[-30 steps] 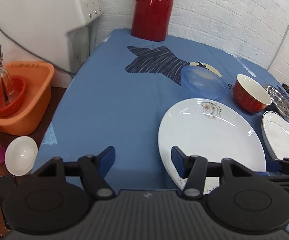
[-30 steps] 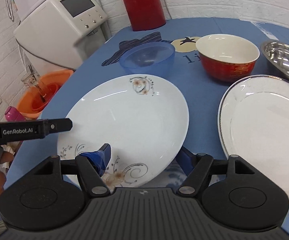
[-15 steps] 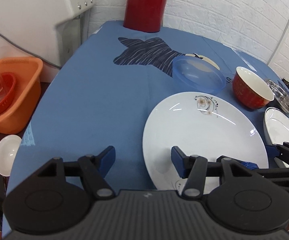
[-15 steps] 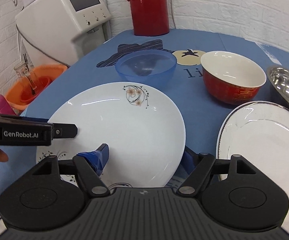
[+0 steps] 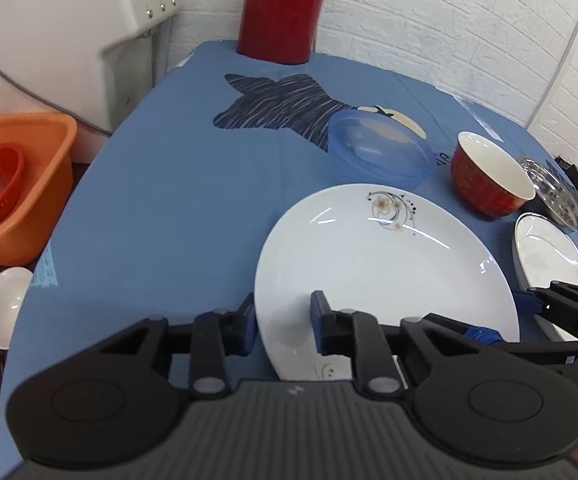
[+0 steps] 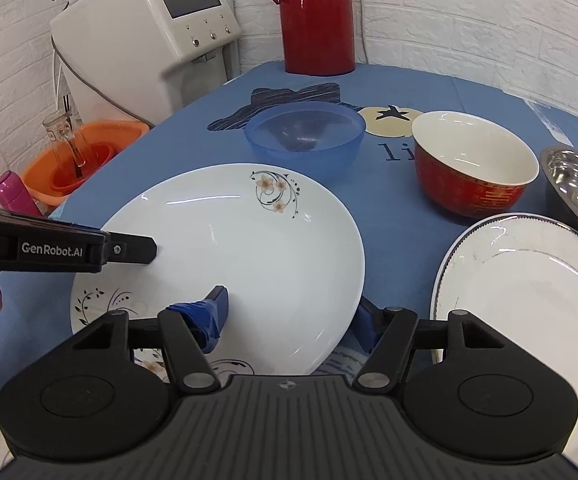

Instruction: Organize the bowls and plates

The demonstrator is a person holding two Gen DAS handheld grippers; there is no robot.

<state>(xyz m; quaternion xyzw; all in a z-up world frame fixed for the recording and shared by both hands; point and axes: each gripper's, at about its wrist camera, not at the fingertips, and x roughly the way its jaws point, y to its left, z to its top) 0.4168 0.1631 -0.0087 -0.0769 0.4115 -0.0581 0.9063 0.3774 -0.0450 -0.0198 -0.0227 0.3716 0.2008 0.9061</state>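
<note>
Since a second ago your left gripper (image 5: 283, 326) has shifted right, its half-open fingers now straddling the plate's (image 5: 385, 272) left rim without pinching it. Your right gripper (image 6: 289, 316) brackets the plate's near-right edge, fingers wide apart; the plate lies on the tabletop (image 5: 177, 184) before the blue bowl (image 5: 381, 152).

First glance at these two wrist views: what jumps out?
The big white floral plate dominates the near centre of the blue table, with the left gripper and the right gripper each straddling its rim. Behind it stand a blue bowl and a red bowl, with a tall red thermos at the back.
</note>
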